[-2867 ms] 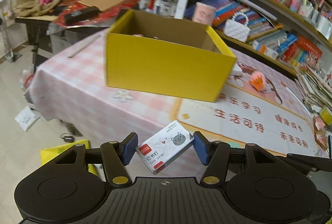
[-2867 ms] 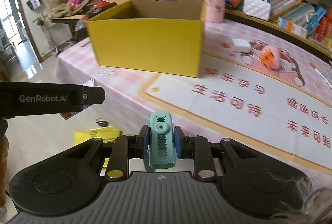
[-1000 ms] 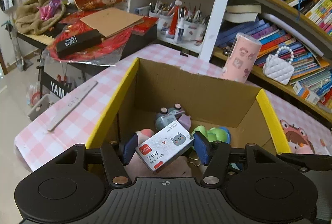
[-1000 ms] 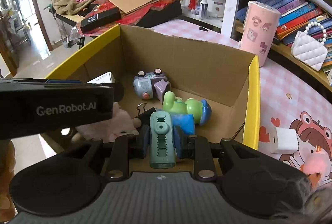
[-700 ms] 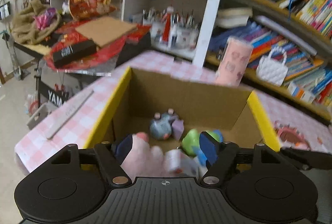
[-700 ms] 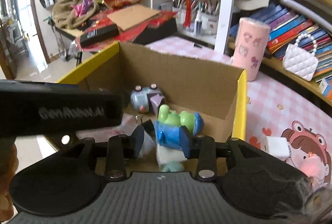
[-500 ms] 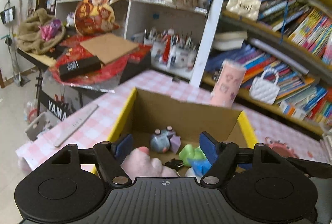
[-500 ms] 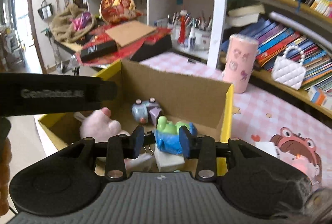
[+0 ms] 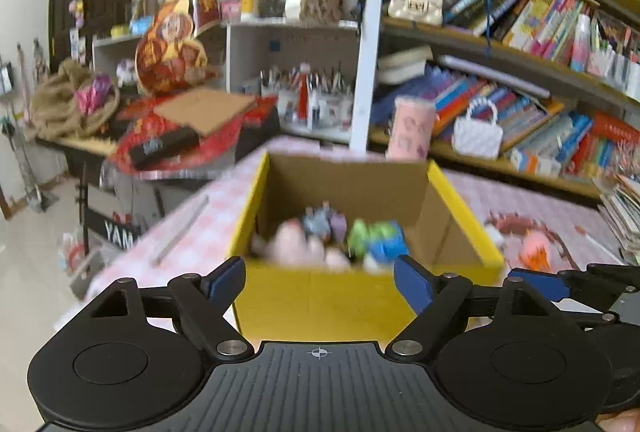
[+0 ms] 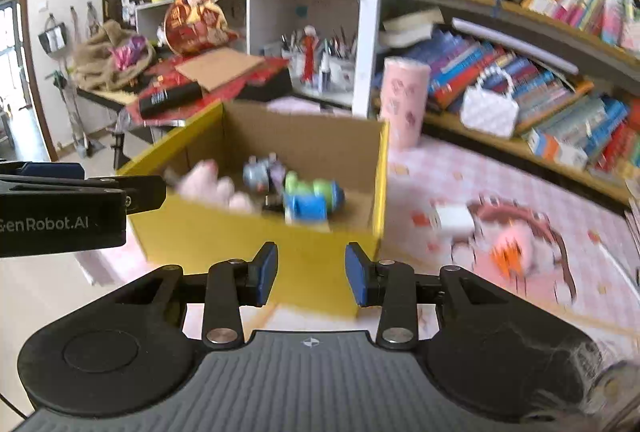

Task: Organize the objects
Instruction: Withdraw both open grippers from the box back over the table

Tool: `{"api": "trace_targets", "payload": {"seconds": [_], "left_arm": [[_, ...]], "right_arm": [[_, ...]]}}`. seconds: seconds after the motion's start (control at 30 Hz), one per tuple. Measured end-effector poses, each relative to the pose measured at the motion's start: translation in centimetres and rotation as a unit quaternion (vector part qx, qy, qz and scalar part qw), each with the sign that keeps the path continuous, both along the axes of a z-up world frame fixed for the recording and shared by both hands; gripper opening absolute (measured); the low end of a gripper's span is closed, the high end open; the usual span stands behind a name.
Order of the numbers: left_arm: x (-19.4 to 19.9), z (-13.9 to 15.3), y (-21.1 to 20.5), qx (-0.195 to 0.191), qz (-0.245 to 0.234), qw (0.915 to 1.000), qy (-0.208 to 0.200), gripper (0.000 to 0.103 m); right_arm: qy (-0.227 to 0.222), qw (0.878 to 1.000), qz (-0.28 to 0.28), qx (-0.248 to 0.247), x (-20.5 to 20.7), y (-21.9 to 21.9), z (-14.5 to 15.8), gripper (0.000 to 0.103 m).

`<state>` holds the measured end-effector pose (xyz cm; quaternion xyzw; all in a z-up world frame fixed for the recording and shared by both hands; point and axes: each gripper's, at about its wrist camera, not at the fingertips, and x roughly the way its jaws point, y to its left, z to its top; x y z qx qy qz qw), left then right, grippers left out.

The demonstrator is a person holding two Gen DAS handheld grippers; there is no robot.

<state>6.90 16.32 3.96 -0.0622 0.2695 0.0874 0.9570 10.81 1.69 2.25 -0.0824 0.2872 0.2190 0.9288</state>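
A yellow cardboard box [image 9: 320, 296] stands on the pink checked table, also in the right wrist view [image 10: 208, 228]. Inside lie a pink plush [image 9: 296, 246], a grey-purple toy [image 9: 322, 222] and a green-and-blue toy [image 9: 378, 236]; they show in the right wrist view too, the green-and-blue toy [image 10: 312, 198] to the right. My left gripper [image 9: 320, 282] is open and empty, in front of and above the box. My right gripper [image 10: 311, 274] is open and empty, near the box's front right corner. The staple box and teal clip are hidden.
A white charger [image 10: 454, 218] and a pink-orange toy [image 10: 512, 246] lie on the table right of the box. A pink cup [image 10: 404, 100] and a white handbag [image 10: 488, 108] stand behind, by the bookshelves. A cluttered side table [image 9: 180, 128] is at the back left.
Both grippers opened and dropped the staple box and the teal clip into the yellow box, then pulled back and up away from it.
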Motion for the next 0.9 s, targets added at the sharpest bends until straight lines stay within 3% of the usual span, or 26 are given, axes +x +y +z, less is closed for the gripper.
{"api": "trace_targets", "payload": {"seconds": [0.47, 0.9], "left_arm": [[-6.0, -3.4, -2.4, -0.009, -0.038, 0.9976, 0.057, 0.087], [-6.4, -4.9, -7.2, -0.013, -0.132, 0.9875, 0.086, 0.093]], "right_arm": [[0.043, 0.996, -0.076, -0.010, -7.6, -3.3, -3.1, 0.039], [0.072, 0.981, -0.183, -0.005, -11.0, -8.9, -4.5, 0.045]]}}
